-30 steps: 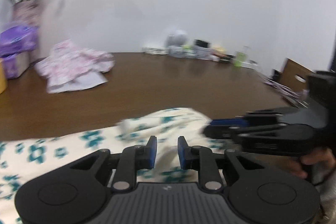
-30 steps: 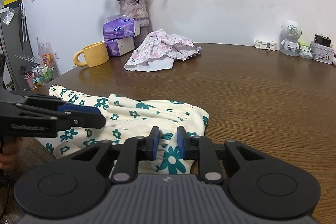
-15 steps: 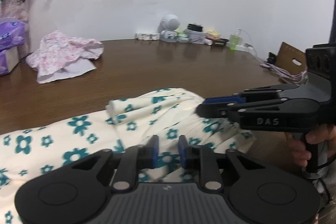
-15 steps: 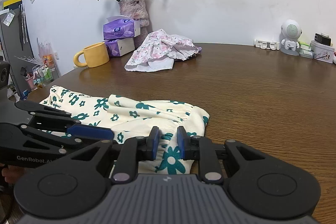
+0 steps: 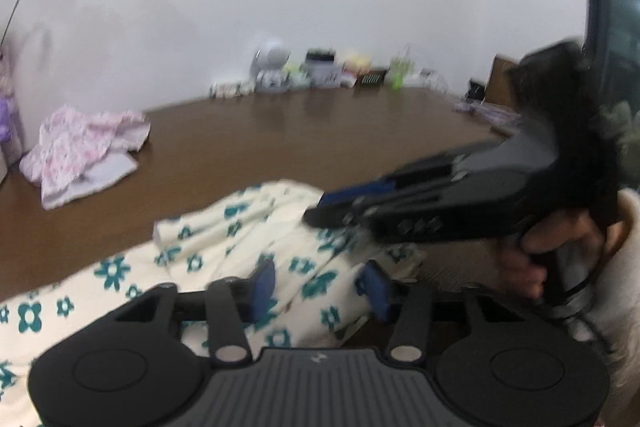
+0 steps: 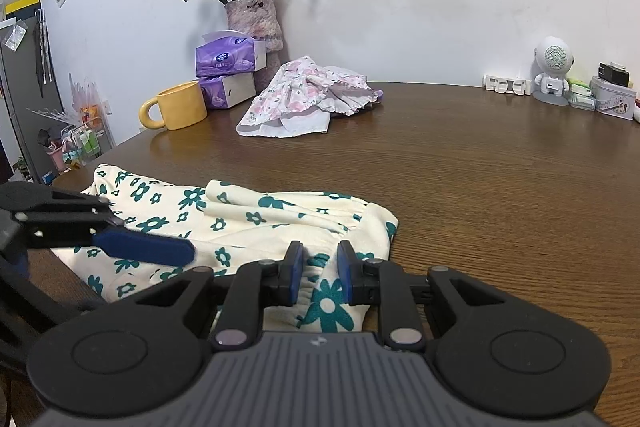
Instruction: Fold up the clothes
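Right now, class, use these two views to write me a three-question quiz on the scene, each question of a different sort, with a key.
1. True or false: the yellow mug stands to the right of the tissue boxes in the right wrist view.
2. What sits between the fingers of the right gripper? A) the cream flowered garment B) the mug C) nothing
3. How many pieces of clothing lie on the table?

Key: 1 false, it is to their left; 2 A; 3 two.
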